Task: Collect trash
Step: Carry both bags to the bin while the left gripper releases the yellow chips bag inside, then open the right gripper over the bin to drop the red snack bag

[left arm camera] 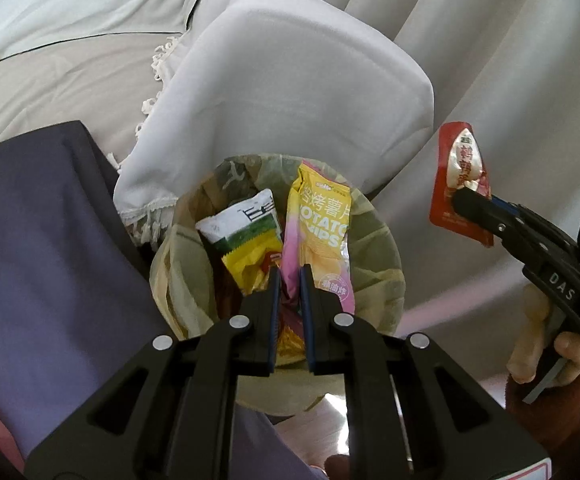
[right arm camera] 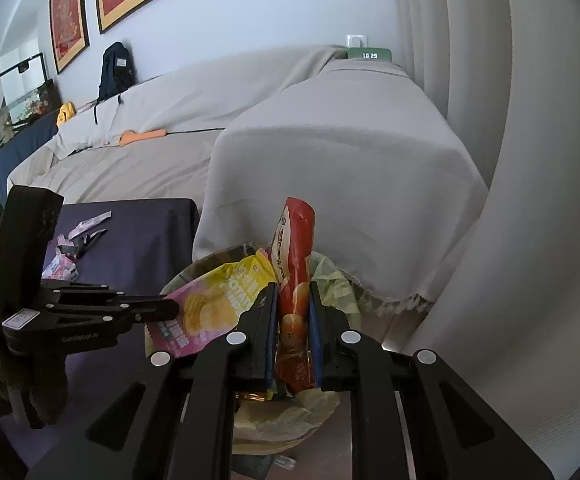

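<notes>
A round trash bin [left arm camera: 374, 224] with a yellowish liner stands on the floor by the sofa arm. It holds a pink-and-yellow potato chips bag [left arm camera: 322, 232], a white-green wrapper [left arm camera: 242, 220] and a yellow wrapper [left arm camera: 250, 260]. My left gripper [left arm camera: 290, 276] hovers over the bin, its jaws slightly apart at the chips bag's lower edge; the right wrist view [right arm camera: 170, 308] shows its tips at that bag [right arm camera: 210, 308]. My right gripper [right arm camera: 293, 300] is shut on a red snack packet [right arm camera: 296, 248], held upright above the bin [right arm camera: 330, 280]. The packet [left arm camera: 458, 184] hangs right of the bin.
A table with a dark purple cloth [right arm camera: 142, 240] stands left of the bin, with pink wrapper scraps [right arm camera: 86, 224] on it. A grey-covered sofa [right arm camera: 330, 152] is behind the bin. Pale curtains [right arm camera: 530, 160] hang on the right.
</notes>
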A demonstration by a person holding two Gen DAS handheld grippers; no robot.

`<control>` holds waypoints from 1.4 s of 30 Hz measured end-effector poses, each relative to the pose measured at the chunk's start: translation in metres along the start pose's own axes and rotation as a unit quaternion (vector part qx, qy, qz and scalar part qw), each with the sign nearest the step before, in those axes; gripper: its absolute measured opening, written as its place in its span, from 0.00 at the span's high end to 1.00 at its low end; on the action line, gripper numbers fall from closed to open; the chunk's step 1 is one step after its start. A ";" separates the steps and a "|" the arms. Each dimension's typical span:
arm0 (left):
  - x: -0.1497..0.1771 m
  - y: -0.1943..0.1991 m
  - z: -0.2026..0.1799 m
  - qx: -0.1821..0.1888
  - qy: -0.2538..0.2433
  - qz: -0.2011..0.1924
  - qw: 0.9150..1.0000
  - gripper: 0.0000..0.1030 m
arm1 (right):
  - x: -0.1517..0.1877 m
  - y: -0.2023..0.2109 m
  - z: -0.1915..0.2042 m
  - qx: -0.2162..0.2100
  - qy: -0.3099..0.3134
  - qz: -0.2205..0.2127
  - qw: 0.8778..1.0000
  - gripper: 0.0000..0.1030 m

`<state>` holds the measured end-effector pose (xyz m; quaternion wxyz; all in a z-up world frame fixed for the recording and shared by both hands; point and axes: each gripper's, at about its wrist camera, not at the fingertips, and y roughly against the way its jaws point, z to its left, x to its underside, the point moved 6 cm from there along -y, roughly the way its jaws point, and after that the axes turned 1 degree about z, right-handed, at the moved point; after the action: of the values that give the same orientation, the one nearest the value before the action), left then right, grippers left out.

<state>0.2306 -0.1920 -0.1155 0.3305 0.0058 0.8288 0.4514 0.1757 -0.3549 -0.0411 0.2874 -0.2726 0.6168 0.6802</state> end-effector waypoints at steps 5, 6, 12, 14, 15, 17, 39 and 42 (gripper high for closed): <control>0.001 0.002 0.000 0.004 0.003 -0.004 1.000 0.91 | 0.002 0.001 0.009 -0.001 0.008 -0.001 1.000 0.86; 0.000 0.003 0.001 0.005 0.004 -0.005 1.000 0.91 | 0.003 0.001 0.010 -0.002 0.008 -0.001 1.000 0.86; -0.004 0.016 0.009 0.003 0.023 -0.019 1.000 0.70 | 0.003 0.002 0.012 0.000 0.009 0.000 1.000 0.86; -0.005 0.030 0.014 -0.008 0.026 -0.036 0.999 0.64 | 0.004 0.001 0.013 -0.002 0.007 0.002 1.000 0.86; -0.005 0.037 0.016 -0.016 0.028 -0.045 0.998 0.62 | 0.005 0.000 0.015 -0.004 0.006 0.004 1.000 0.86; -0.002 0.050 0.021 -0.030 0.028 -0.059 0.997 0.62 | 0.007 -0.003 0.020 -0.013 0.003 0.007 1.000 0.86; 0.074 0.202 0.140 -0.164 0.125 -0.193 0.959 0.41 | 0.065 -0.152 0.049 -0.009 0.002 0.205 0.979 0.72; 0.085 0.213 0.155 -0.171 0.136 -0.197 0.956 0.41 | 0.062 -0.138 0.054 -0.004 -0.001 0.189 0.982 0.52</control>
<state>0.1881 0.0756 -0.0589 0.2930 -0.2754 0.7613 0.5087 0.2332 -0.2877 -0.1754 0.1531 -0.1519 0.6543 0.7248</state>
